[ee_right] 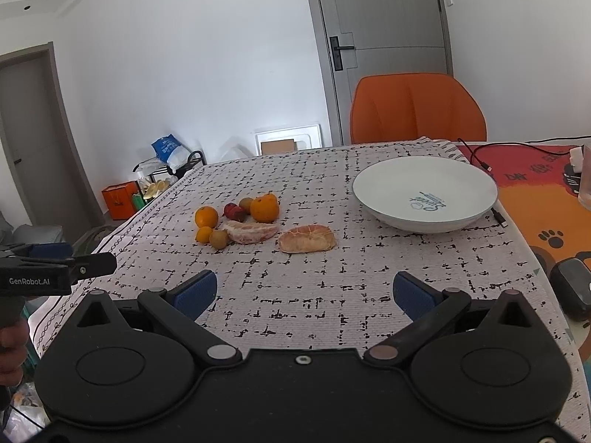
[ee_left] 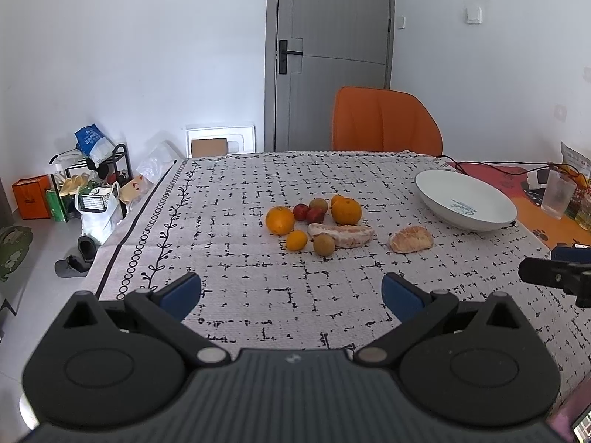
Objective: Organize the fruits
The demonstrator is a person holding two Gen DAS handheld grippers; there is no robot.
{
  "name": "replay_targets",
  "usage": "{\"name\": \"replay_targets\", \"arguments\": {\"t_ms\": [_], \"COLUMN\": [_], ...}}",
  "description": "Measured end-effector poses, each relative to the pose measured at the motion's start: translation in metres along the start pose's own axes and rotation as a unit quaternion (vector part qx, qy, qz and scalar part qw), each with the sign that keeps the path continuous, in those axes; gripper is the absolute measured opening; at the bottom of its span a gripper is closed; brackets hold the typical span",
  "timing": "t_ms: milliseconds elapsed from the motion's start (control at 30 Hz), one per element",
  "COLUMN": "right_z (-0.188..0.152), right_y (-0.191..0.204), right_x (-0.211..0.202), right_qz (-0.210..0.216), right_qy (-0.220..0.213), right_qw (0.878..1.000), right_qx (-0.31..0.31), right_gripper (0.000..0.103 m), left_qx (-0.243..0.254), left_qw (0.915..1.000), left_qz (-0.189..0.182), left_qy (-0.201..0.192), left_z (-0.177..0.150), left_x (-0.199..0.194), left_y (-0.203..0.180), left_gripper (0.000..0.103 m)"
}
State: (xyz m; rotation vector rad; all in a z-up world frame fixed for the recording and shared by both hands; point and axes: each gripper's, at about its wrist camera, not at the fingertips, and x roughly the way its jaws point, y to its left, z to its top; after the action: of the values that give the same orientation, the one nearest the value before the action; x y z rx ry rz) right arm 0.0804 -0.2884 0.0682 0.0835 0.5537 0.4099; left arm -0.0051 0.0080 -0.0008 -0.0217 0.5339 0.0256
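Observation:
A cluster of fruit lies mid-table: a large orange point(ee_left: 346, 210) point(ee_right: 264, 207), a second orange point(ee_left: 280, 220) point(ee_right: 206, 217), a small orange point(ee_left: 296, 240) point(ee_right: 204, 234), two brown round fruits point(ee_left: 324, 244) point(ee_left: 318, 205), red fruits point(ee_left: 308, 214) point(ee_right: 235, 211), and two peeled pomelo pieces point(ee_left: 341, 235) point(ee_left: 411, 239) point(ee_right: 307, 239). A white bowl point(ee_left: 466, 200) point(ee_right: 424, 192) with nothing in it stands to the right. My left gripper point(ee_left: 291, 293) and right gripper point(ee_right: 304, 293) are both open above the near tablecloth, well short of the fruit, holding nothing.
An orange chair point(ee_left: 386, 122) stands behind the table, in front of a grey door point(ee_left: 332, 37). Cables, a plastic cup point(ee_left: 558, 193) and a black device point(ee_right: 570, 288) sit on the orange mat at right. Shelving, bags and slippers crowd the floor at left.

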Motion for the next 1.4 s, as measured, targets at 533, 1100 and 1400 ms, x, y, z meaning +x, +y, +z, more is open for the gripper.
{"name": "replay_targets", "arguments": {"t_ms": [533,1100,1400], "right_z": [0.003,0.011,0.016], "right_y": [-0.004,-0.001,-0.006], "right_x": [0.005,0.045,0.068], "right_qz": [-0.009,0.021,0.016], "right_qy": [-0.002,0.003,0.006], "right_qw": [1.0,1.0,1.0], "right_qx": [-0.001,-0.016,0.002], "right_gripper": [0.103,0.103,0.103], "left_qx": [0.002,0.012,0.011], "left_qw": [1.0,0.9998,0.9998], "left_qz": [-0.003,-0.009,-0.011], "left_qy": [-0.003,-0.016,-0.012], "left_z": [-0.002,0.007,0.01], "left_x": [0.003,0.034,0.053], "left_y": [-0.001,-0.01,-0.015], "left_gripper": [0.103,0.101,0.091]}}
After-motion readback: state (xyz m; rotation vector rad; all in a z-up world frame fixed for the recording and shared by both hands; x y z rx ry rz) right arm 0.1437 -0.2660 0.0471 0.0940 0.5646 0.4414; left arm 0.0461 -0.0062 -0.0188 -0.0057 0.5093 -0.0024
